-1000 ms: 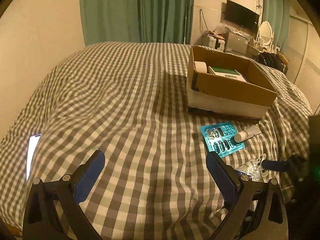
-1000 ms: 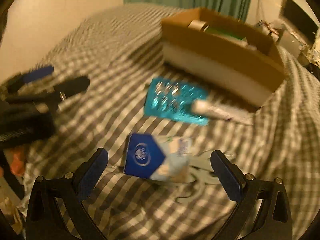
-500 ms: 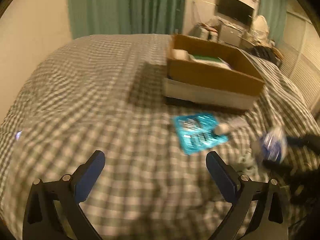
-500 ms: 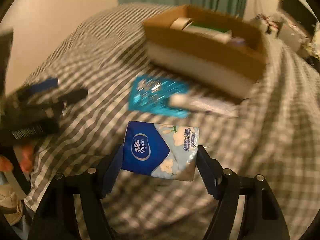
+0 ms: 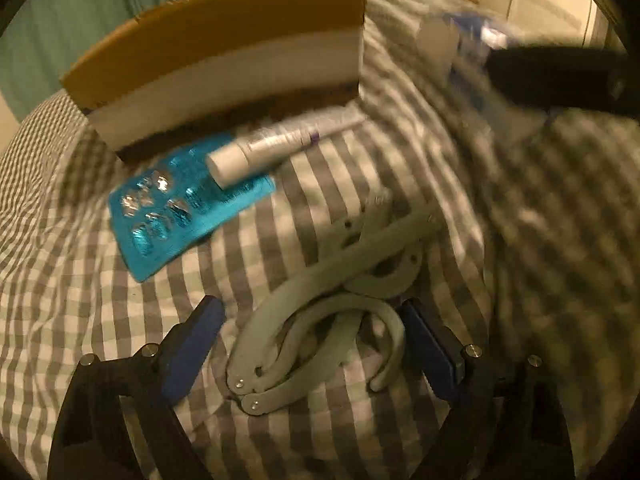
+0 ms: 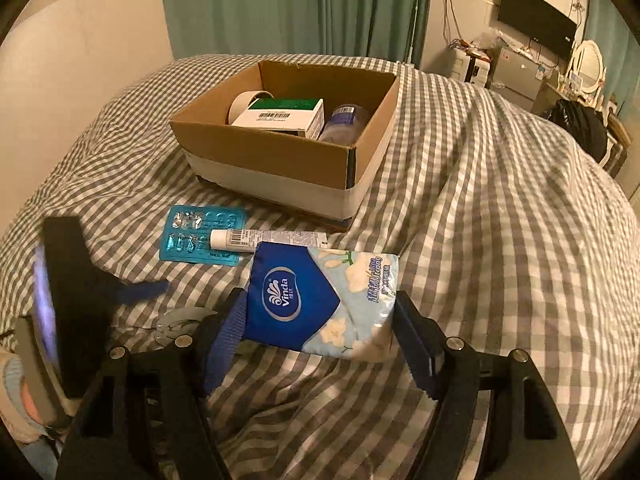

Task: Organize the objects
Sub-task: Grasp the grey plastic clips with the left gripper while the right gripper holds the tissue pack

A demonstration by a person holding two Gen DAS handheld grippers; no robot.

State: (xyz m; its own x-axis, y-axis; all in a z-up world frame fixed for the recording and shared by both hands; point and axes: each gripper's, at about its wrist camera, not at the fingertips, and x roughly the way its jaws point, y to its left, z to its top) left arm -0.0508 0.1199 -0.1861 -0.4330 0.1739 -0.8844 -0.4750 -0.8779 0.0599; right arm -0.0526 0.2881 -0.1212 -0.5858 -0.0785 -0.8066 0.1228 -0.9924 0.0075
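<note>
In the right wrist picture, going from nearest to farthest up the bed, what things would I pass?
Tissue pack held in the right tongs → white tube lying on the blue blister pack → cardboard box → green curtain.

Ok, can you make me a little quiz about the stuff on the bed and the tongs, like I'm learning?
1. True or false: the right tongs are shut on the tissue pack.
2. Which things lie on the bed just in front of the cardboard box? A) blue pill sheet and white tube B) a spoon and a cup C) two socks
3. Fill in: the open left tongs sit on either side of the grey ____.

Key: 1 true. 2 A; the tube's cap end rests on the pill sheet. 3 folding hanger.
</note>
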